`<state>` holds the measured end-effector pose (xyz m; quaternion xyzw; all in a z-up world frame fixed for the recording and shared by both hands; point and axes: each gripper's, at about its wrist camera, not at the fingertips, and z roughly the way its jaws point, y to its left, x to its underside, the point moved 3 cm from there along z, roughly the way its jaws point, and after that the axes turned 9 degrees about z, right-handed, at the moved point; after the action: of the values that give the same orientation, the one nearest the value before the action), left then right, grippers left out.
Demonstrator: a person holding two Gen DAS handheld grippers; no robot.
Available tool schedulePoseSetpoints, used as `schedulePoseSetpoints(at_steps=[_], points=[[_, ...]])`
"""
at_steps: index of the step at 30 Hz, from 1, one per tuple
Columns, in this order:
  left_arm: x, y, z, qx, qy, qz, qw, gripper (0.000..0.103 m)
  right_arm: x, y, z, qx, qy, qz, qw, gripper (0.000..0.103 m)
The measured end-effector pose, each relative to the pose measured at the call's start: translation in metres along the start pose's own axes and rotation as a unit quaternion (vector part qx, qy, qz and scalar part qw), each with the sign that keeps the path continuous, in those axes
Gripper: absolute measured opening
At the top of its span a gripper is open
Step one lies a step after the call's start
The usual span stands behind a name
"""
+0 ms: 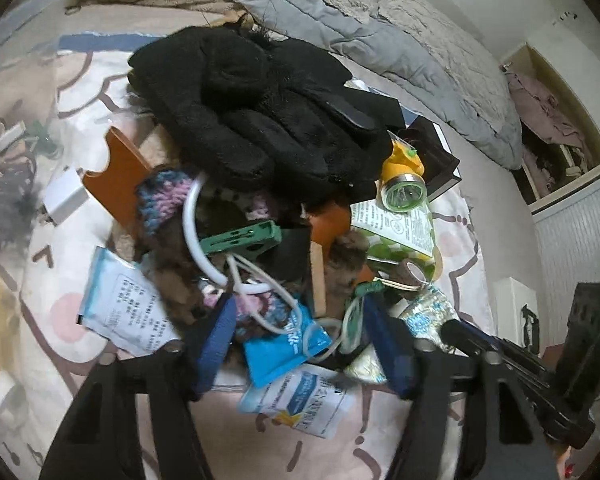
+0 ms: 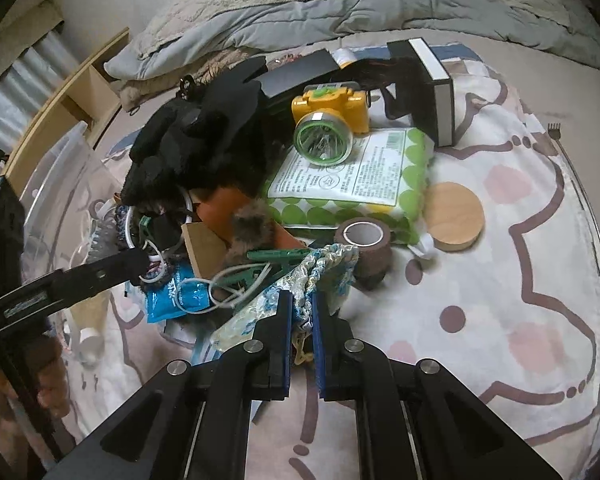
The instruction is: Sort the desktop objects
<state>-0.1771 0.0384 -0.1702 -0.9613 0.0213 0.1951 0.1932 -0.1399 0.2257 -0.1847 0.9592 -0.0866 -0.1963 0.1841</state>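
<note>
A heap of small objects lies on a patterned cloth (image 2: pixel 500 280). My right gripper (image 2: pixel 302 304) is shut on a shiny blue-and-silver foil packet (image 2: pixel 328 268) at the near edge of the heap; the packet also shows in the left wrist view (image 1: pixel 424 312). My left gripper (image 1: pixel 300 320) is open over a blue sachet (image 1: pixel 276 352) and a white cable (image 1: pixel 260 280). Behind lie black gloves (image 1: pixel 260 120), a yellow headlamp (image 2: pixel 332 120), a green-dotted tissue pack (image 2: pixel 360 176), a green clothes peg (image 1: pixel 244 238) and a brown tape roll (image 2: pixel 368 248).
A round wooden lid (image 2: pixel 454 216) lies right of the tissue pack. A black-and-white box (image 2: pixel 432 80) stands behind. A grey quilt (image 2: pixel 340 8) is piled at the back. A clear plastic bin (image 2: pixel 60 184) sits at the left. A white charger (image 1: pixel 64 196) and an orange card holder (image 1: pixel 116 176) lie left.
</note>
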Motion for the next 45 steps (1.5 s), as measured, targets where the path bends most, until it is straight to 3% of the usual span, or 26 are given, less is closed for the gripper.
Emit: schedulePoseSetpoints(at_steps=[7, 13, 15, 21, 30, 34, 45], points=[[-0.003, 0.001, 0.008, -0.004, 0.005, -0.007, 1.0, 0.058, -0.005, -0.007, -0.019, -0.007, -0.024, 0.005, 1.0, 0.01], [0.001, 0.004, 0.014, -0.036, 0.018, 0.003, 0.9992, 0.032, -0.004, -0.011, -0.028, -0.008, -0.031, 0.002, 0.999, 0.01], [0.002, 0.007, 0.015, -0.049, 0.02, 0.005, 0.9986, 0.015, -0.003, -0.01, -0.029, -0.005, -0.032, -0.002, 0.999, 0.01], [0.003, 0.009, 0.006, -0.063, 0.009, 0.026, 0.9977, 0.004, -0.002, -0.006, -0.034, -0.003, -0.038, -0.012, 0.999, 0.01], [0.028, 0.01, -0.019, -0.062, 0.017, 0.065, 0.9958, 0.003, 0.008, 0.003, -0.048, -0.007, -0.046, -0.025, 0.999, 0.01], [0.045, 0.008, -0.027, -0.059, 0.028, 0.082, 0.9945, 0.003, 0.021, 0.008, -0.046, -0.011, -0.025, -0.038, 0.999, 0.01], [0.123, 0.002, -0.041, -0.026, 0.094, 0.14, 0.9853, 0.003, 0.081, 0.039, -0.051, -0.103, 0.057, -0.111, 0.987, 0.01]])
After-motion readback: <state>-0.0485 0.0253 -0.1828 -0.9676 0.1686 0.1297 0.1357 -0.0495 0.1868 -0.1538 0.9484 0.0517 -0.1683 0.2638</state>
